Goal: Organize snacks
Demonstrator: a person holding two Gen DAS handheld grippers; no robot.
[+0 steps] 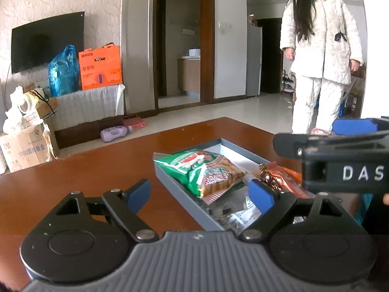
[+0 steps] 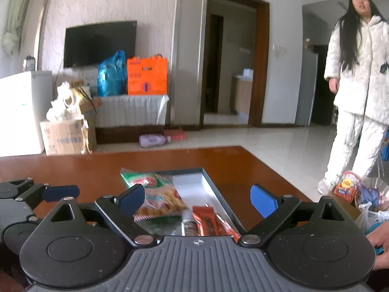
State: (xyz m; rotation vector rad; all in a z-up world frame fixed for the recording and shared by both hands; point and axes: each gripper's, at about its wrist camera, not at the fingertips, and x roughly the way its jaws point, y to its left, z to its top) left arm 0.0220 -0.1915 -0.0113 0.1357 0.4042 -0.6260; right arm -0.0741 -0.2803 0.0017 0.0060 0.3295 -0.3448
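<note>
My left gripper (image 1: 201, 192) stands wide apart with nothing between its blue pads, and my right gripper (image 2: 198, 199) is spread just as wide and holds nothing. Below both, on the brown wooden table (image 1: 73, 170), lies the shallow grey rectangular tray (image 1: 170, 182). A green cracker packet (image 1: 206, 170) fills its left side; an orange wrapped snack bar (image 2: 209, 221) lies at its near right. Crumpled silvery wrappers (image 1: 233, 216) sit at the near end, I think. A person in white (image 1: 318, 56) stands far right.
</note>
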